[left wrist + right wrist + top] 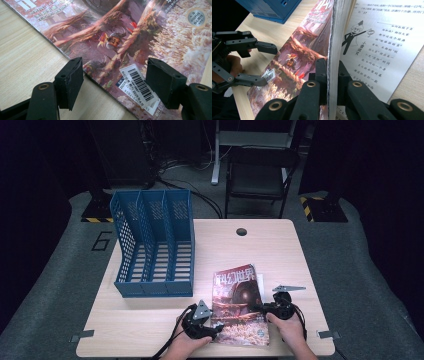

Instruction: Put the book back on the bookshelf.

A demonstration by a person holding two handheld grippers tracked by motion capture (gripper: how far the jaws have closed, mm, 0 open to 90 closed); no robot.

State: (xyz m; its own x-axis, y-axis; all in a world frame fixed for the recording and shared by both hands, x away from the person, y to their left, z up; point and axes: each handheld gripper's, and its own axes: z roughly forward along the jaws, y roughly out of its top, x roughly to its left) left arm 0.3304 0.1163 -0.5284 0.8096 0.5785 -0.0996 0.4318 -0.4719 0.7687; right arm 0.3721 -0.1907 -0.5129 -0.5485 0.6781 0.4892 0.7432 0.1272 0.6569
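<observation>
A magazine [239, 300] with a reddish illustrated cover lies near the table's front edge, between my two grippers. My right gripper [331, 67] is shut on the cover and a thick stack of pages at the right edge, lifting them off a white printed page [382, 45] with a cartoon figure. My left gripper [113, 75] is open at the magazine's [120, 32] left edge. One jaw is over the bare table and the other over the cover beside a barcode label [138, 85]. In the high view the left gripper [216, 327] and right gripper [261, 309] flank the magazine.
A blue three-slot file holder [152, 245] stands on the left half of the wooden table [150, 315], its open slots facing the front. A cable hole [241, 231] sits near the far edge. A dark chair [260, 175] stands behind the table.
</observation>
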